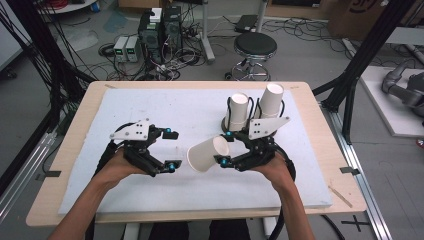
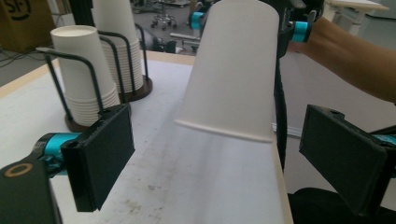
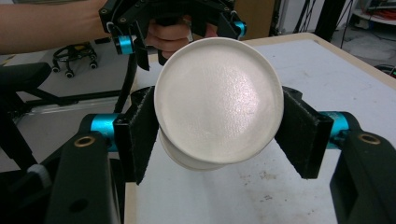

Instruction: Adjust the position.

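Paper cup (image 1: 207, 154): table centre, on its side, pinched by right gripper (image 1: 226, 148); base hides its interior. Left gripper (image 1: 172, 150), nine o'clock: spread, empty. Cup stacks (image 1: 239, 111), one o'clock: bases hidden.

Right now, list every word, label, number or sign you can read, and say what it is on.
"SF": partial black print on the brown cardboard box at the top left of the left gripper view; the rest is cut off.
Paper cup held in the right gripper: no print.
Stacked cups: no print.
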Motion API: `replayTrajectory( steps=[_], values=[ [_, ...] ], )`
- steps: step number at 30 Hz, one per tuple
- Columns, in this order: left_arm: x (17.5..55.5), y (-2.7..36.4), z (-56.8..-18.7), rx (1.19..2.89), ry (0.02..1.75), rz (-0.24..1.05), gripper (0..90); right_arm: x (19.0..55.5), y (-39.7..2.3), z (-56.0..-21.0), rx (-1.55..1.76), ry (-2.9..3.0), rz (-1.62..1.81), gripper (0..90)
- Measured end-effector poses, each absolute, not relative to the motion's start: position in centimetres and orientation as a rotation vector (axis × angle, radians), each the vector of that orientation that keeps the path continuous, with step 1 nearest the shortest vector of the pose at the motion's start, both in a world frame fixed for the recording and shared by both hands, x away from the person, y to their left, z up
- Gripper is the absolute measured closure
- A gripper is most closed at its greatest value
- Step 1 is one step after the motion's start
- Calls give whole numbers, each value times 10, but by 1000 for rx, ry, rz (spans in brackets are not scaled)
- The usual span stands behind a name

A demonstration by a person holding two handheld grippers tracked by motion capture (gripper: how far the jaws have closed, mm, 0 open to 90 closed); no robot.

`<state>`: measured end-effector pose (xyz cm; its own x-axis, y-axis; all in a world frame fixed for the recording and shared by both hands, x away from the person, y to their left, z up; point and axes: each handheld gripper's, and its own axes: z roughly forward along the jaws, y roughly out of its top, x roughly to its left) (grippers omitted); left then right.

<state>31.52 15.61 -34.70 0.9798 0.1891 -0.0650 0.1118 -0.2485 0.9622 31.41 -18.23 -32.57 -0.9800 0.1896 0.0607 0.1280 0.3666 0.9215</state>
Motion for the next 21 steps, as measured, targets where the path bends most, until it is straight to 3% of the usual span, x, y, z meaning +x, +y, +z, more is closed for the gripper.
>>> replayTrajectory(
  steps=[21],
  values=[
    [319, 102, -351, 1876, 146, -39, 99, 313, -172, -328, 249, 2566, 1774, 352]
  ],
)
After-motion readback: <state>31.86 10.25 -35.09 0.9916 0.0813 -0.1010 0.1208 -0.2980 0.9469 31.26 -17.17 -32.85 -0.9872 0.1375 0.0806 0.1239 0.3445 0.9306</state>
